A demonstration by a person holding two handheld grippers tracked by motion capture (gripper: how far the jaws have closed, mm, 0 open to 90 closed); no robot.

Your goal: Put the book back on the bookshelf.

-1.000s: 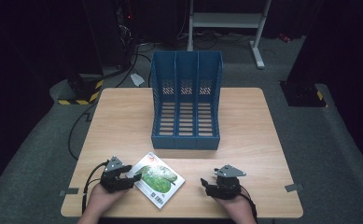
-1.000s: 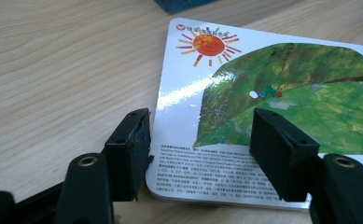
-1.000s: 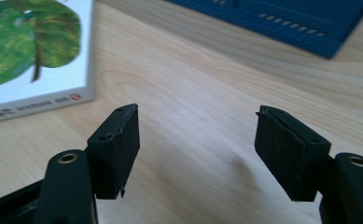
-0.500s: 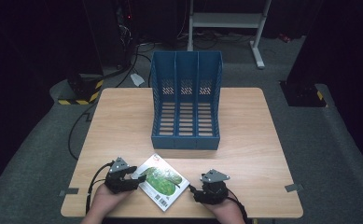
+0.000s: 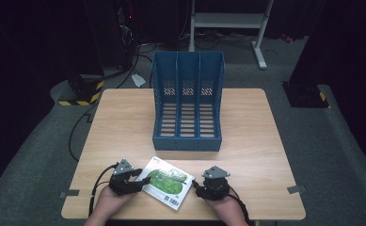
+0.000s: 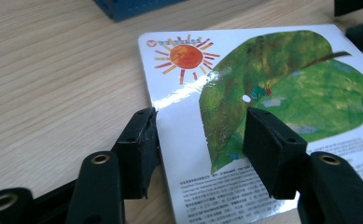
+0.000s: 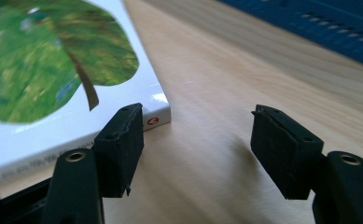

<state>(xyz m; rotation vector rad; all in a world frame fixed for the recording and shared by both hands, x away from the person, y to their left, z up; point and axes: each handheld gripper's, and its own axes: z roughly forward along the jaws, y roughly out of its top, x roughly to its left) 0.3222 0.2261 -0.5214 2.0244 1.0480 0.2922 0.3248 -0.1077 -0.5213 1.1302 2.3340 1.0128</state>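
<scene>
Dark room, wooden table [image 5: 124,122], blue rack [image 5: 187,101] standing mid-table. Book [image 5: 166,181] lying flat just in front of the rack, near the table's front edge. Left gripper [image 5: 145,180] straddling the book's left edge, jaws just closing, not yet pressing. Right gripper [image 5: 195,185] open at the book's right corner, nothing between the jaws. Best to get one jaw under the edge before squeezing. Underside of the book hidden; small print unreadable
</scene>
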